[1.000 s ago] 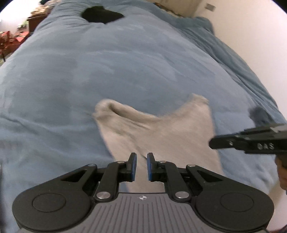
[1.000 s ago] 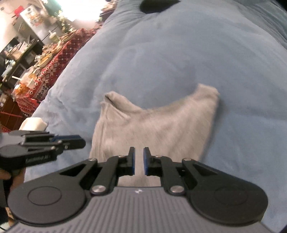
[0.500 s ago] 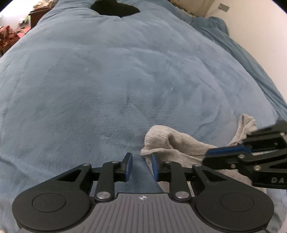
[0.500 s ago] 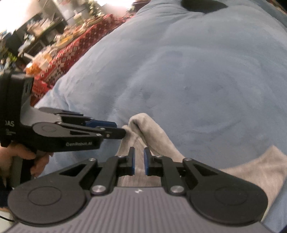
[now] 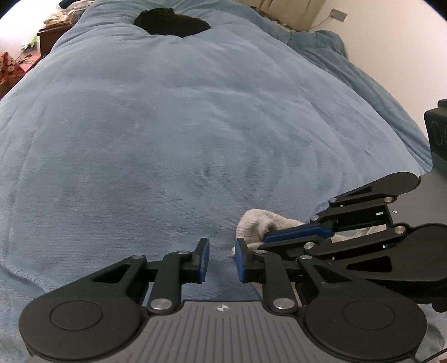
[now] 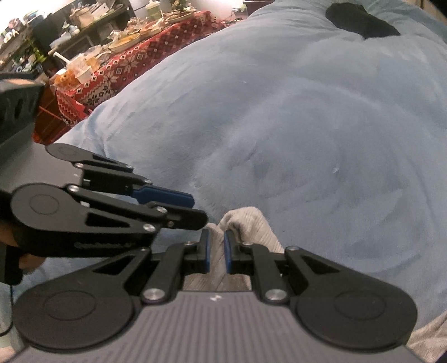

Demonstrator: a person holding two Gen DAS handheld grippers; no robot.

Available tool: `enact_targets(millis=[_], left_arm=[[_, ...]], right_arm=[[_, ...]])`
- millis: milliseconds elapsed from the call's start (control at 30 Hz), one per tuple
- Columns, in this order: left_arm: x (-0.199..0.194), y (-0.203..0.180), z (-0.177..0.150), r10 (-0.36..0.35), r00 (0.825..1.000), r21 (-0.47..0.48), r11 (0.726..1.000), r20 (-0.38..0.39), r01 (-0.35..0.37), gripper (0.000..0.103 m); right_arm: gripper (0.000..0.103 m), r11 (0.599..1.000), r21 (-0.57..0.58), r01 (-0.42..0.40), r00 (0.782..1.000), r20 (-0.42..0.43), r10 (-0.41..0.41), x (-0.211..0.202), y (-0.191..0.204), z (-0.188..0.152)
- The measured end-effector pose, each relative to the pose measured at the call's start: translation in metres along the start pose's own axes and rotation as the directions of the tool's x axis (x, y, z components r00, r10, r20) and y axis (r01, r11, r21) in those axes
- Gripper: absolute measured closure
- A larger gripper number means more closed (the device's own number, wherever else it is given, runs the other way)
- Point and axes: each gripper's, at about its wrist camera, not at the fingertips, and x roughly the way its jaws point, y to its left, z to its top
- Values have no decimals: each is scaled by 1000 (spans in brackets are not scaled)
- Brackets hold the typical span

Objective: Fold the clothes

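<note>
Right wrist: right gripper [image 6: 216,252] pinches grey garment [image 6: 248,226] (bunched).

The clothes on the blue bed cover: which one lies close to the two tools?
The light grey ribbed-knit garment, bunched up right at the tool tips. The black garment lies far off, at the bed's far end.

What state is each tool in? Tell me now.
Left tool: open, holding nothing.
Right tool: closed on the grey garment.
</note>
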Motion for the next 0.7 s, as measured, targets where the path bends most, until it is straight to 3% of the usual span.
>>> enact_targets(millis=[200,333,367,400,600,700], left_arm=[[0,5,0,-2,1000,-24,1000,-8,2,84],[0,8,1,-6,1000,-41,999,-11,5,84],[1,8,1,-6,1000,-43,999,-11,5,84],[1,8,1,-6,1000,-45,999,-10,5,84],[-3,9,4,-34,999,-68,997,9,35,84],[-6,10,6,-40,999,-70,997,13,40,84]], right_arm=[[89,999,-41,13,1000,0,-13,-2,-2,0],[87,1000,15,-21,1000,-21,21,1,-11,-1],[90,999,32,-34,999,-27,35,2,-13,-1],[103,998,40,-44,999,-26,45,0,-14,-2],[103,991,102,-83,996,45,79,-37,-12,-7],[103,986,158,-61,997,62,52,-43,-19,-8]])
